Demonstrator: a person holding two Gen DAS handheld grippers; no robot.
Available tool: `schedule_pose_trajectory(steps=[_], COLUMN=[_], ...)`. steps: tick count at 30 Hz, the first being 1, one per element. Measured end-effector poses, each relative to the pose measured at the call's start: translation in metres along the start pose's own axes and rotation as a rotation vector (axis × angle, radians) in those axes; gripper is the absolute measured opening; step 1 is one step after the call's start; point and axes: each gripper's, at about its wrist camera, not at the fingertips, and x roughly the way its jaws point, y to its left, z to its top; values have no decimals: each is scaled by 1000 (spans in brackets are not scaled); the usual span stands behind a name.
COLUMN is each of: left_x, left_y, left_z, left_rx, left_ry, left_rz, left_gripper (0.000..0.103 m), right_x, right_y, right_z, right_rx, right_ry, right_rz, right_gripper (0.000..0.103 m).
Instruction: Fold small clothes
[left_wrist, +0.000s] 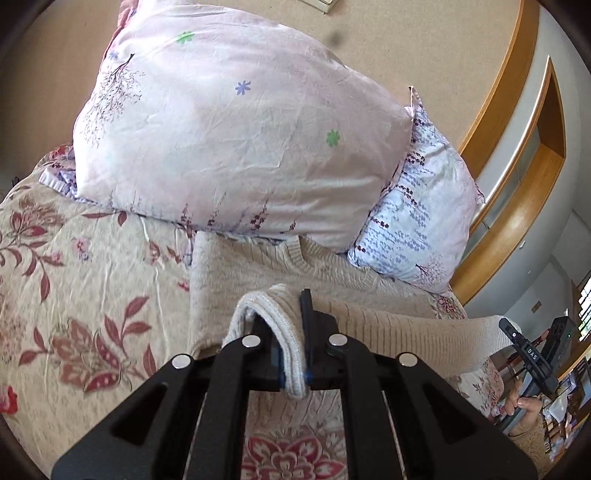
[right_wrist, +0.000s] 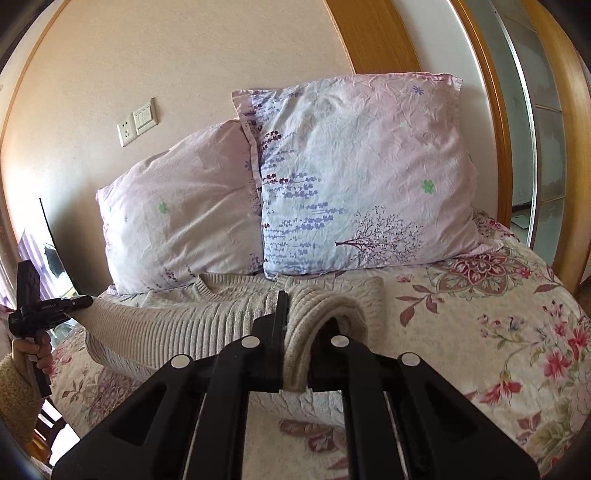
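A beige ribbed knit sweater (left_wrist: 258, 269) lies on the floral bedspread (left_wrist: 74, 295), its neck towards the pillows. My left gripper (left_wrist: 291, 347) is shut on the sweater's ribbed hem edge, lifted over the body. My right gripper (right_wrist: 295, 343) is shut on the hem's other corner (right_wrist: 321, 306). The sweater (right_wrist: 184, 317) stretches between the two grippers. The right gripper also shows at the right edge of the left wrist view (left_wrist: 517, 336), and the left gripper at the left edge of the right wrist view (right_wrist: 74, 302).
Two pink floral pillows (left_wrist: 236, 140) (right_wrist: 362, 177) lean on the beige wall at the bed's head. A wooden door frame (right_wrist: 491, 110) stands right of the bed. A wall socket and switch (right_wrist: 138, 122) sit above the pillows.
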Motion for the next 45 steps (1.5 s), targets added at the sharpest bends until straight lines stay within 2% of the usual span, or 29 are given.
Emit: schedule_pose_trajectory(steps=[5,8,16,24,25,26,27,28,29,30,31,35,37,39,42,45], left_x=[38,66,136,166,168,170,171,170,168,163,158,131,118,107,96,94], left_y=[0,6,33,48,48,47,46,45,44,41,38,32,34,38,46,49], left_z=[35,45,38,32,32,33,34,35,36,38,42,49,45,37,22,9], left_rx=[-6,-35,-103,-179,-183,-187,-190,-191,-191,-186,-175,-121,-92,-70,-50,-28], left_ry=[-14,0,93,139,142,142,143,141,127,101,71,25,33,56,99,135], left_rz=[29,49,114,95,90,87,77,64,54,52,58,60,63,65,82,102], left_gripper=[6,6,6,7,8,9,14,28,36,54,64,66,60,52,48,47], right_x=[35,66,143,179,182,185,188,187,185,181,175,152,139,127,115,111], right_y=[-7,-15,-49,-72,-74,-76,-79,-82,-83,-83,-82,-80,-80,-86,-96,-97], right_z=[22,25,10,2,2,2,3,5,7,11,14,18,13,6,-11,-26], right_rx=[22,45,217,370,390,418,451,481,501,505,496,450,409,377,376,374], right_ry=[-8,28,198,279,283,289,288,274,247,214,188,158,175,199,247,295], right_rz=[-31,-58,-84,-77,-75,-68,-49,-34,-26,-28,-34,-45,-77,-104,-108,-99], right_gripper=[8,8,8,9,12,23,45,56,69,73,74,73,69,56,49,47])
